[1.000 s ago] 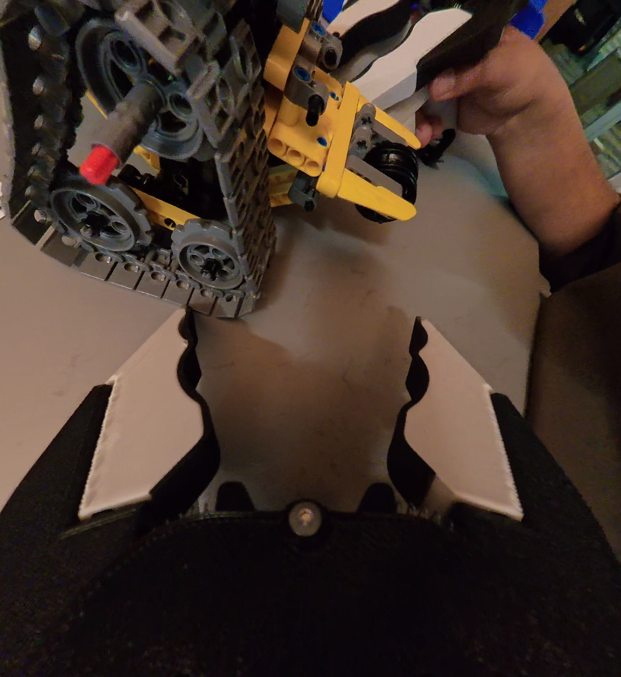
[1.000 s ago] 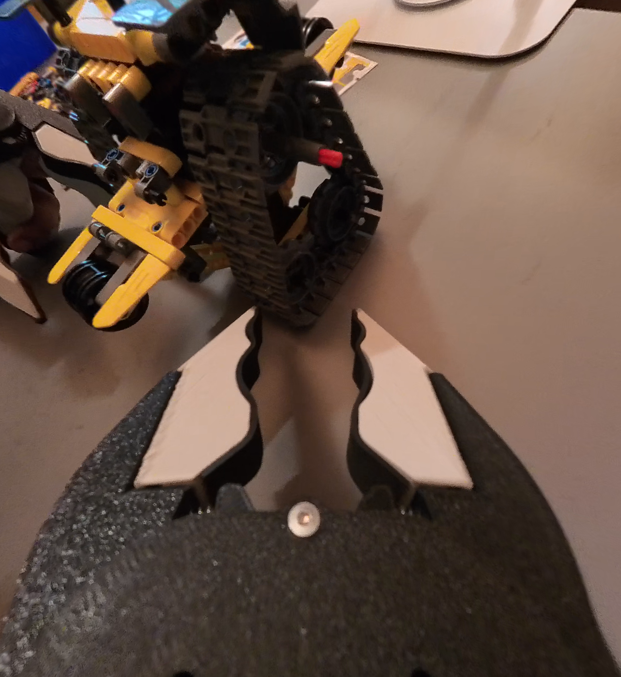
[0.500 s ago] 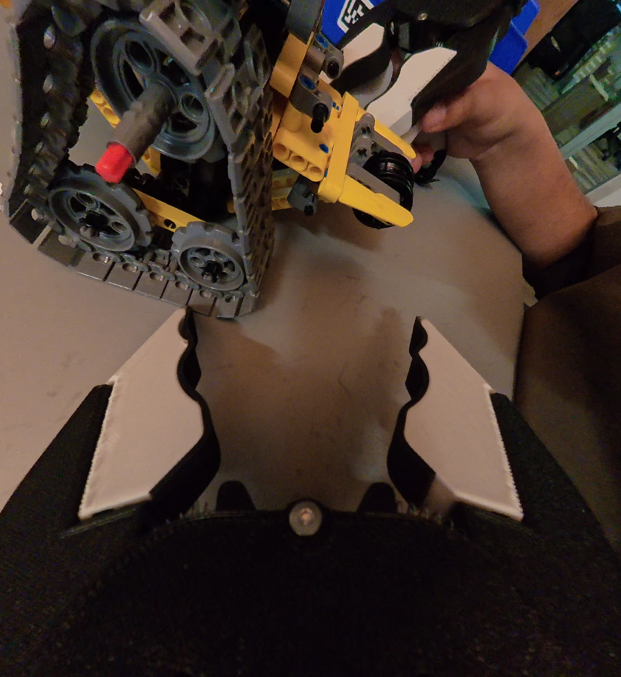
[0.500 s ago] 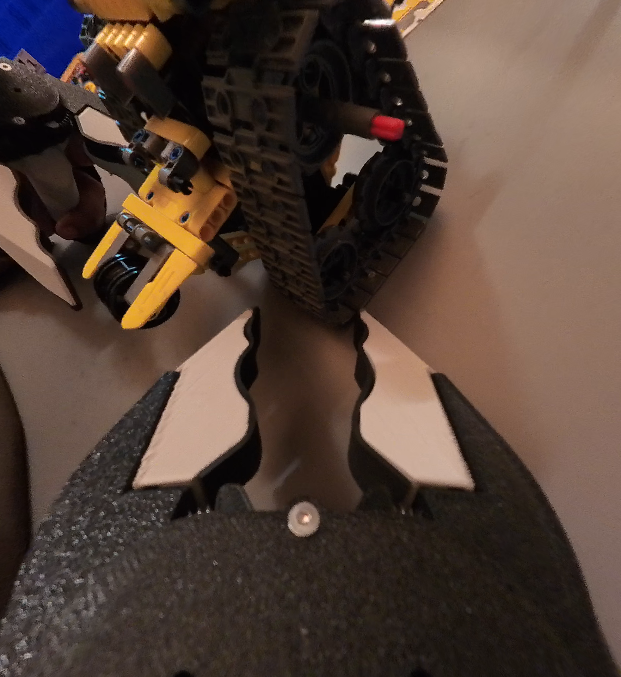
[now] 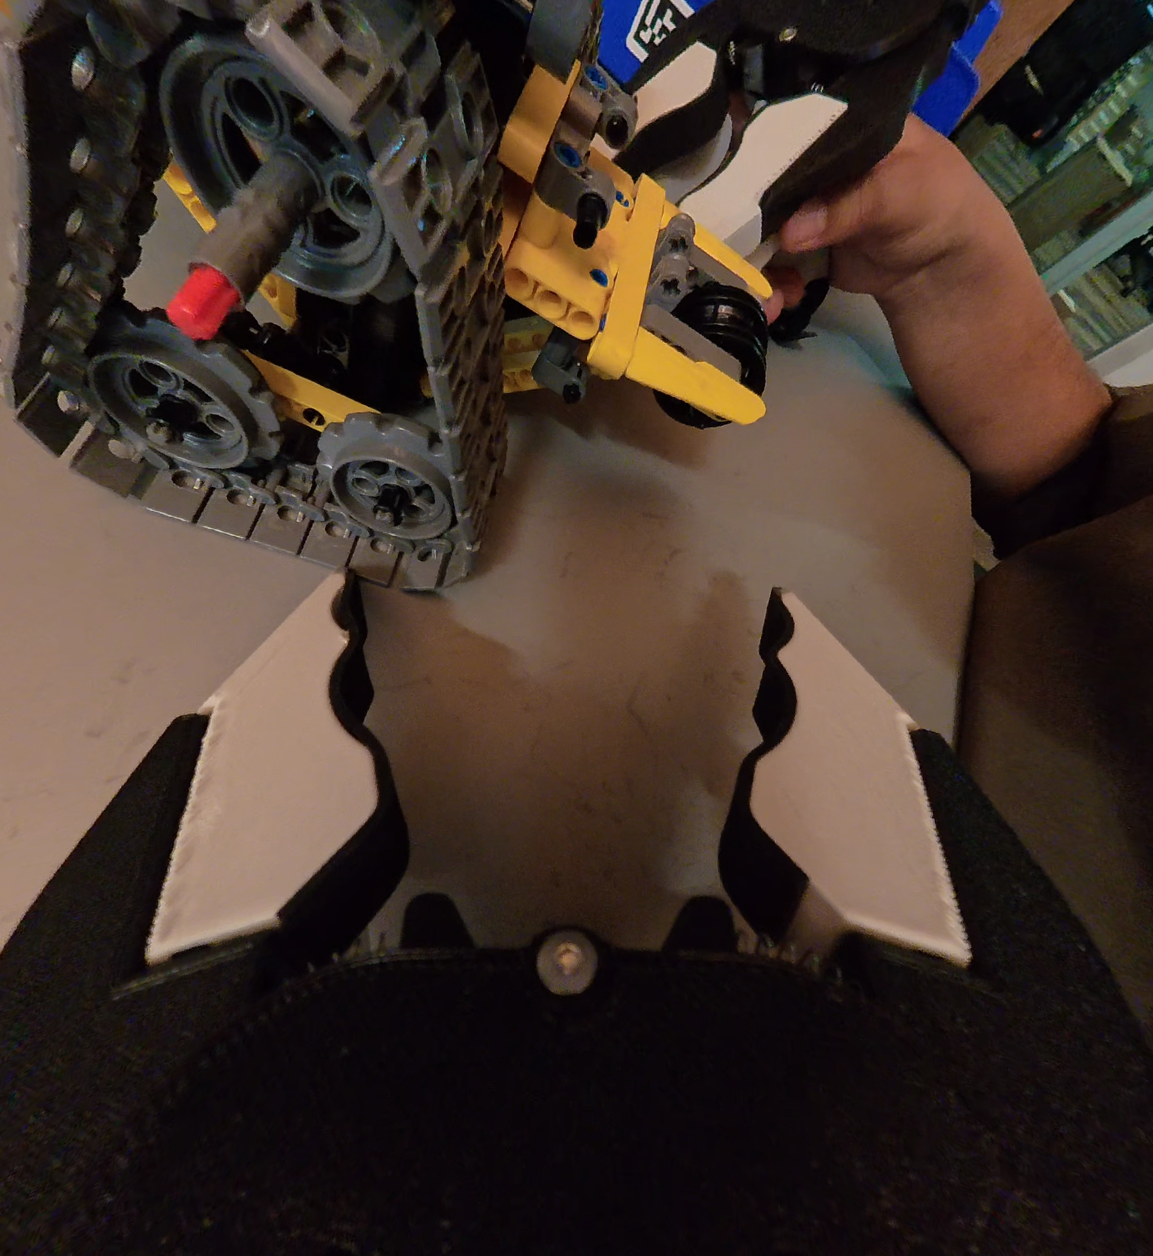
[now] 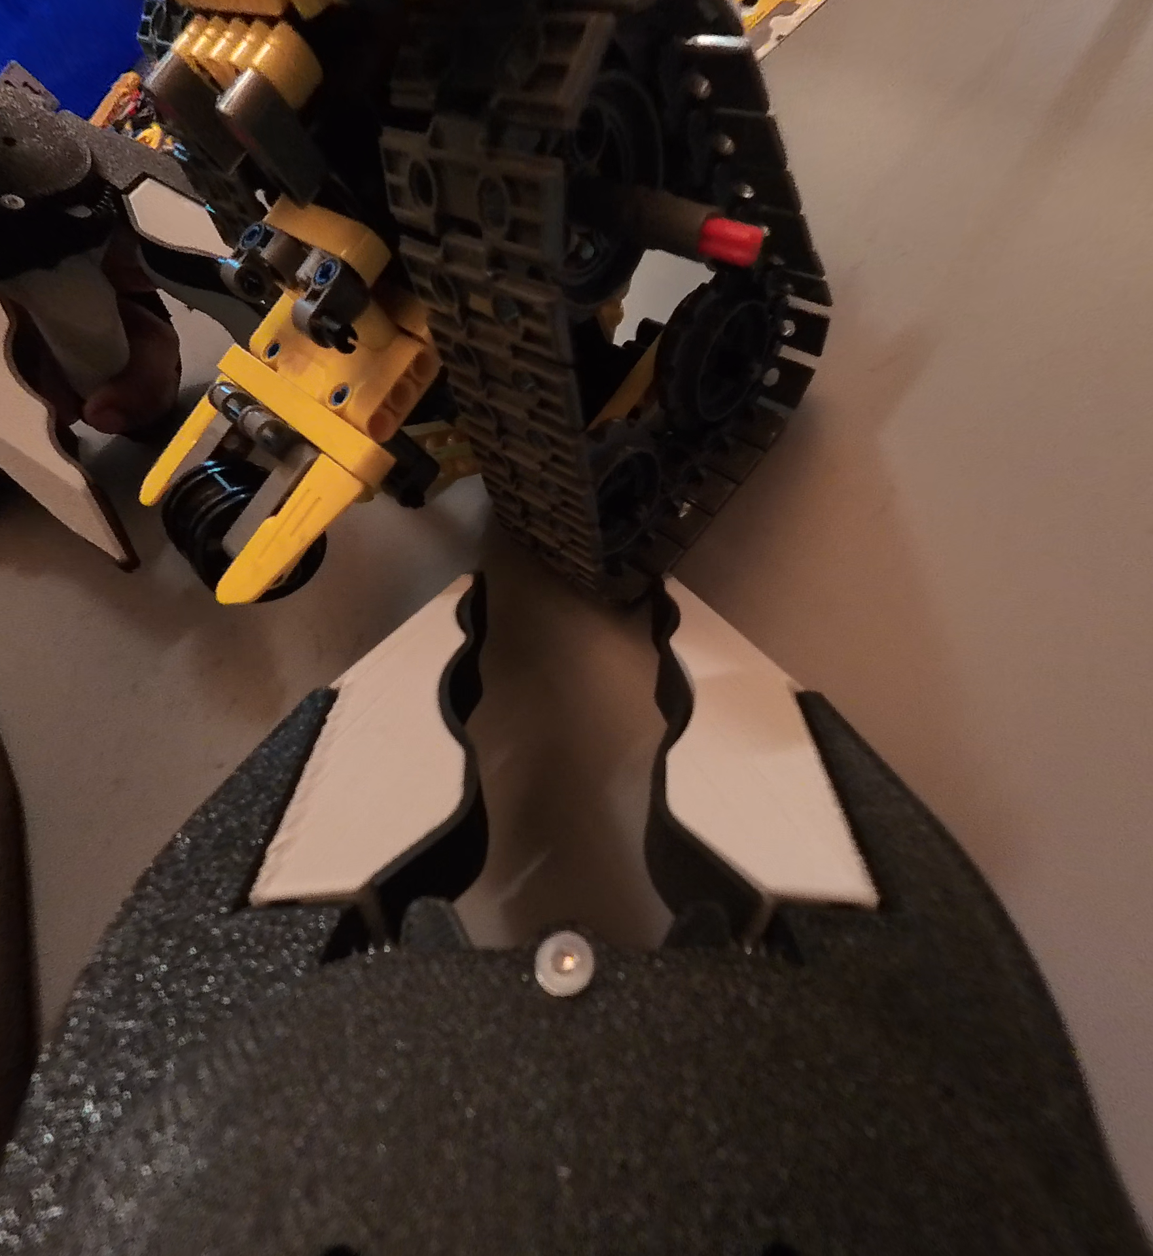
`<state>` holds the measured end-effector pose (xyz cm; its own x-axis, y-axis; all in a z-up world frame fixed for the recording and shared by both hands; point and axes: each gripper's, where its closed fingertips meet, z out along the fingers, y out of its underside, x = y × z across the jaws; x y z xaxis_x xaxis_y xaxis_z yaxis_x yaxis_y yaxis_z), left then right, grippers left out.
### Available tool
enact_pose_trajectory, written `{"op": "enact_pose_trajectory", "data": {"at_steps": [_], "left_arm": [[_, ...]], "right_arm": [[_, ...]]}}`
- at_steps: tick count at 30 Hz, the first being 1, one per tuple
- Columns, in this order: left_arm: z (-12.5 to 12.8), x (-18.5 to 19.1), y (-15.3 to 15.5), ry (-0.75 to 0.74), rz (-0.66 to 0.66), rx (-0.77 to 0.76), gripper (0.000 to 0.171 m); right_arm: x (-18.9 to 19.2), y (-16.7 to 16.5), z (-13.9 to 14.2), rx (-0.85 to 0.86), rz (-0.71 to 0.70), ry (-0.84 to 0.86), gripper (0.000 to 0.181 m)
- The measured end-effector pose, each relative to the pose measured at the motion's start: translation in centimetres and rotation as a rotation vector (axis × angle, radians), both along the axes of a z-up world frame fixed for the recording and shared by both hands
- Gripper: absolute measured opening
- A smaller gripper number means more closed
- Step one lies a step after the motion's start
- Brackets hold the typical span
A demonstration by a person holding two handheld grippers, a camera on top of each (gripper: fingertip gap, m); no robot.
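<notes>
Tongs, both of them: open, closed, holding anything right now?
Left tongs: open, empty, one tip right by the tracked brick model.
Right tongs: open, empty, tips at the model's grey track.

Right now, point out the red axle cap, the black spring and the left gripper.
red axle cap (image 5: 201, 309): left wrist view, its end face.
black spring (image 5: 730, 326): left wrist view, its coils.
left gripper (image 5: 560, 591): left wrist view, between fingertips.

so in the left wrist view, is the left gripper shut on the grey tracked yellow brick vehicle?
No. The left gripper is open with bare grey table between its fingers, the grey tracked yellow brick vehicle just ahead.
</notes>
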<state>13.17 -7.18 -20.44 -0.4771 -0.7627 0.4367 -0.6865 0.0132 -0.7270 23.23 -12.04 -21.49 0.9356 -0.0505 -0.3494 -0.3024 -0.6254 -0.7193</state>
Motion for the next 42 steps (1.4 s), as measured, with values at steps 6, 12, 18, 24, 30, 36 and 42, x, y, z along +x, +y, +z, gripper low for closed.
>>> {"op": "enact_pose_trajectory", "data": {"at_steps": [6, 12, 18, 24, 30, 36, 42], "left_arm": [[0.6, -0.1, 0.1, -0.007, 0.000, -0.059, 0.107], [1.1, 0.0, 0.4, -0.007, 0.006, -0.112, 0.106], [1.1, 0.0, 0.4, -0.007, 0.008, -0.116, 0.107], [1.1, 0.0, 0.4, -0.007, 0.008, -0.115, 0.107], [1.2, 0.0, 0.4, -0.009, 0.012, -0.115, 0.107], [1.2, 0.1, 0.4, -0.012, 0.014, -0.112, 0.108], [1.2, 0.1, 0.5, -0.013, 0.017, -0.116, 0.108]], "right_arm": [[0.3, 0.0, 0.1, 0.003, -0.013, 0.008, 0.051], [0.8, -0.1, 0.2, 0.008, -0.031, -0.016, 0.052], [0.7, -0.1, 0.1, 0.003, -0.029, -0.023, 0.053], [0.7, -0.1, 0.1, 0.001, -0.027, -0.029, 0.053], [0.6, -0.1, 0.1, 0.000, -0.025, -0.031, 0.053], [0.7, -0.1, 0.1, 0.000, -0.026, -0.032, 0.053], [0.7, -0.1, 0.1, 0.001, -0.025, -0.036, 0.053]]}}
